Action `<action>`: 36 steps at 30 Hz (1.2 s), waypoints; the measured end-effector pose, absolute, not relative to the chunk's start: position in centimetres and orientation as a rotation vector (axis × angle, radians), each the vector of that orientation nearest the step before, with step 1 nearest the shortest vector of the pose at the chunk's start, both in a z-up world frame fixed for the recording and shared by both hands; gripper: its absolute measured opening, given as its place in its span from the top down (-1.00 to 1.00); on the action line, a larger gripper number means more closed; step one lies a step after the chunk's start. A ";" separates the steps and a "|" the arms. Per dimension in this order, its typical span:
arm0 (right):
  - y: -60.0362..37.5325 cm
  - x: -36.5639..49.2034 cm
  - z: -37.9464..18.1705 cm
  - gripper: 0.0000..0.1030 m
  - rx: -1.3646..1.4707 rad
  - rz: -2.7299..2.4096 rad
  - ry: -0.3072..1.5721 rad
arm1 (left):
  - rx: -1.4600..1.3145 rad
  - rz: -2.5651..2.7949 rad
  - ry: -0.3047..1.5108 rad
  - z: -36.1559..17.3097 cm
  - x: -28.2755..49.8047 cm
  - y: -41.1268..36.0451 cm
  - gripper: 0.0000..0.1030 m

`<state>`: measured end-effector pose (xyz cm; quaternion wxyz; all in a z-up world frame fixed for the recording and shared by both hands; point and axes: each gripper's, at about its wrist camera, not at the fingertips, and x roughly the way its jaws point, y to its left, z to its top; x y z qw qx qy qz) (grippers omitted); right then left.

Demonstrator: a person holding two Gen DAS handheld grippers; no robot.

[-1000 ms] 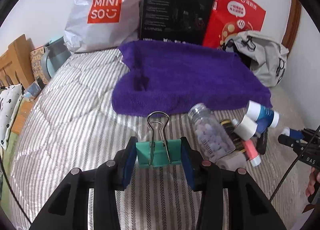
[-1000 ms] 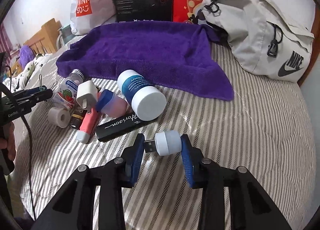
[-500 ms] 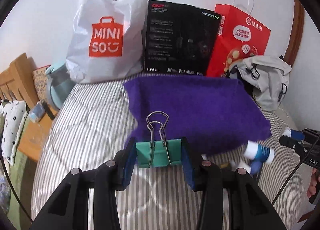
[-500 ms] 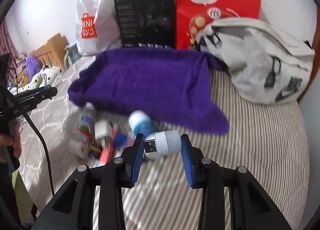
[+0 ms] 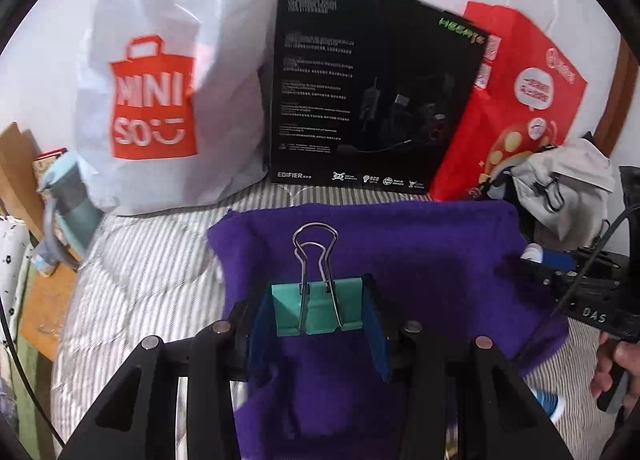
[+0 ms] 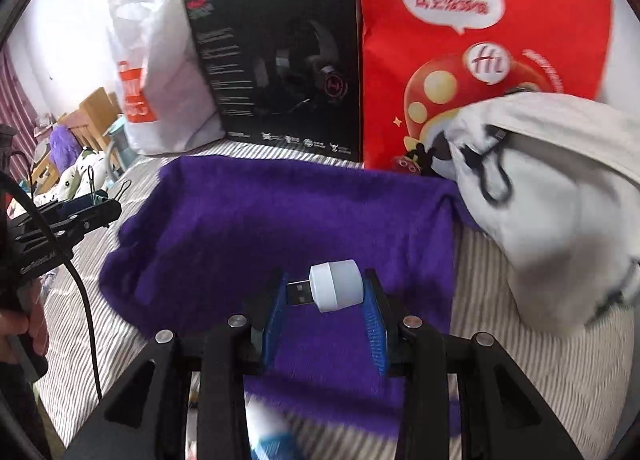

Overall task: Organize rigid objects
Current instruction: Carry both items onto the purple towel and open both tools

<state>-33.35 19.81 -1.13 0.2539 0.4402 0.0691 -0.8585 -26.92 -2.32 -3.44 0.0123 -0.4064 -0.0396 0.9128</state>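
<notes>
Teal binder clip (image 5: 318,310) clenched in the left tongs (image 5: 316,316) above a purple towel (image 5: 420,260) on a striped bed (image 5: 152,260), white USB night light (image 6: 334,286) gripped crosswise by the right tongs (image 6: 326,306) over that towel

A home bedroom: a striped quilted bed (image 5: 132,260), wooden furniture (image 6: 94,105), shopping bags (image 5: 168,91) and a backpack (image 6: 560,199) against the wall.

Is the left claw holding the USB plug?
No, the left claw is shut on a green binder clip; the USB plug sits in the right claw.
</notes>
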 end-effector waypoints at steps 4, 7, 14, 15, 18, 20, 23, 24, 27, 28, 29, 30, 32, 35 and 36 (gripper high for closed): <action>18.7 -37.0 -3.1 0.29 1.254 -2.311 0.224 | -1.314 2.823 -0.092 -4.8 -29.5 -1.3 0.21; 18.0 -38.9 -4.5 0.29 1.291 -2.301 0.279 | -1.344 2.806 -0.103 -5.7 -31.0 -1.1 0.21; 16.9 -41.1 -6.8 0.29 1.357 -2.261 0.348 | -1.382 2.787 -0.100 -6.6 -32.7 -1.0 0.21; 16.8 -41.1 -6.9 0.29 1.357 -2.260 0.357 | -1.384 2.785 -0.101 -6.7 -32.8 -1.0 0.21; 16.7 -41.0 -7.1 0.29 1.349 -2.264 0.375 | -1.415 2.773 -0.109 -7.2 -33.4 -1.1 0.21; 16.7 -41.0 -7.1 0.29 1.340 -2.261 0.384 | -1.431 2.776 -0.107 -7.4 -33.7 -1.1 0.21; 17.1 -40.8 -7.1 0.23 1.335 -2.246 0.378 | -1.463 2.766 -0.095 -7.9 -34.2 -1.0 0.21; 17.2 -40.8 -7.1 0.19 1.339 -2.239 0.379 | -1.468 2.763 -0.091 -8.0 -34.2 -1.0 0.21; 17.8 -40.3 -7.0 -0.11 1.351 -2.249 0.404 | -1.504 2.750 -0.079 -8.6 -34.4 -0.7 0.22; 18.0 -40.0 -6.8 -0.11 1.343 -2.250 0.410 | -1.515 2.746 -0.076 -8.8 -34.3 -0.6 0.22; 18.3 -39.6 -6.5 -0.11 1.333 -2.252 0.412 | -1.523 2.745 -0.069 -8.9 -34.3 -0.5 0.22; 18.6 -39.2 -6.1 -0.11 1.323 -2.259 0.414 | -1.532 2.744 -0.060 -9.0 -34.3 -0.5 0.22; 19.2 -38.4 -5.4 -0.11 1.304 -2.277 0.416 | -1.558 2.736 -0.067 -9.0 -34.3 -0.5 0.22; 20.1 -36.9 -4.3 -0.11 1.280 -2.291 0.413 | -1.602 2.716 -0.036 -9.5 -34.4 -0.1 0.22; 20.3 -36.3 -3.8 -0.11 1.269 -2.298 0.411 | -1.612 2.712 -0.016 -9.5 -34.4 0.1 0.22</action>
